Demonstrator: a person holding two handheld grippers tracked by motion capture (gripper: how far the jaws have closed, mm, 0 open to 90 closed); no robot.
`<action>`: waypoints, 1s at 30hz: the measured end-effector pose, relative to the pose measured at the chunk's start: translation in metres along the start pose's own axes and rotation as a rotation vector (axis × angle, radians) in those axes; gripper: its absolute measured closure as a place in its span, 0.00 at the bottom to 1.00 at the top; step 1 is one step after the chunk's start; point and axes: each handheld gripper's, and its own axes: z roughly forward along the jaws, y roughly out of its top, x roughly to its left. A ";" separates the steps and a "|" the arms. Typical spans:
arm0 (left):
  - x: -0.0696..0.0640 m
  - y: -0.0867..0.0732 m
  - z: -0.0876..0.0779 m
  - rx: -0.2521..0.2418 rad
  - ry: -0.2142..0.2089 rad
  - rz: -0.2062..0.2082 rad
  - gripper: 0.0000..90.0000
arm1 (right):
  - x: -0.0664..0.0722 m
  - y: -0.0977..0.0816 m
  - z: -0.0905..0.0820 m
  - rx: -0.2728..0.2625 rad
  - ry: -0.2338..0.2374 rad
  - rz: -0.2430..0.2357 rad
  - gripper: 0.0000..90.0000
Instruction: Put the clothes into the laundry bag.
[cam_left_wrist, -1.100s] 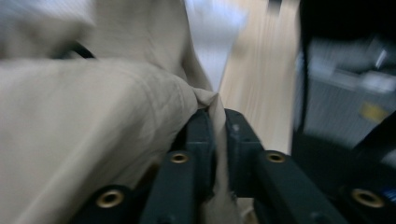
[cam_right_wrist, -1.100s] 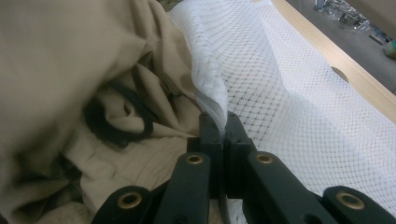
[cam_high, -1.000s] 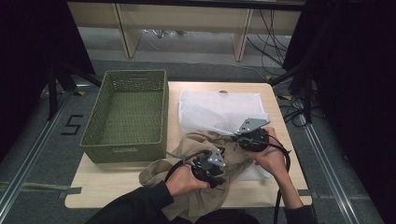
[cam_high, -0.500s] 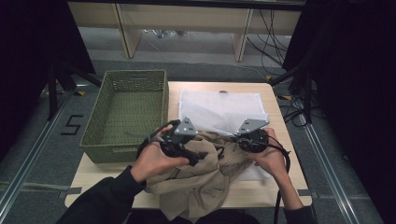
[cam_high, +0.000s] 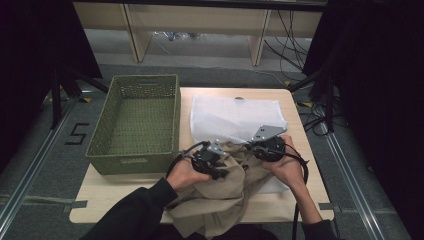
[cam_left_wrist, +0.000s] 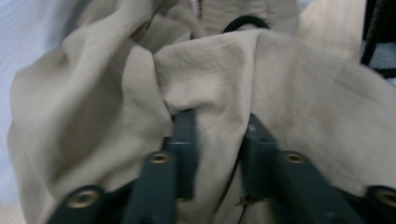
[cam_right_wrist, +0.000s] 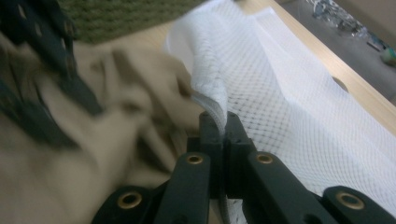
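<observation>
A beige garment (cam_high: 220, 200) lies crumpled at the table's front edge and hangs over it. My left gripper (cam_high: 216, 169) sits on its upper part. In the left gripper view its jaws (cam_left_wrist: 217, 126) have just been closing and now pinch a fold of the garment (cam_left_wrist: 289, 93). A white mesh bag (cam_high: 235, 117) lies behind the garment. My right gripper (cam_high: 251, 150) is at the bag's near edge. In the right gripper view it (cam_right_wrist: 219, 123) is shut on a raised hem of the mesh bag (cam_right_wrist: 289, 102), with the garment (cam_right_wrist: 140, 93) to the left.
A green woven basket (cam_high: 140, 120) stands empty on the left half of the wooden table (cam_high: 115, 200). Cables trail from both grippers. The floor, shelf legs and more cables lie beyond the table's far edge.
My left gripper swung left toward the basket with open jaws, then came back right onto the garment and closed on a fold. The right gripper kept its hold on the mesh bag.
</observation>
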 end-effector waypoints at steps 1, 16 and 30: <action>-0.001 0.004 0.002 -0.017 -0.002 0.003 0.86 | 0.004 0.002 -0.001 0.000 0.006 -0.001 1.00; 0.023 0.010 0.006 -0.051 0.199 -0.097 0.44 | 0.011 0.006 -0.013 -0.003 0.017 -0.015 1.00; 0.037 -0.014 0.022 0.011 0.052 -0.124 0.73 | 0.016 0.007 -0.008 0.006 0.035 -0.036 1.00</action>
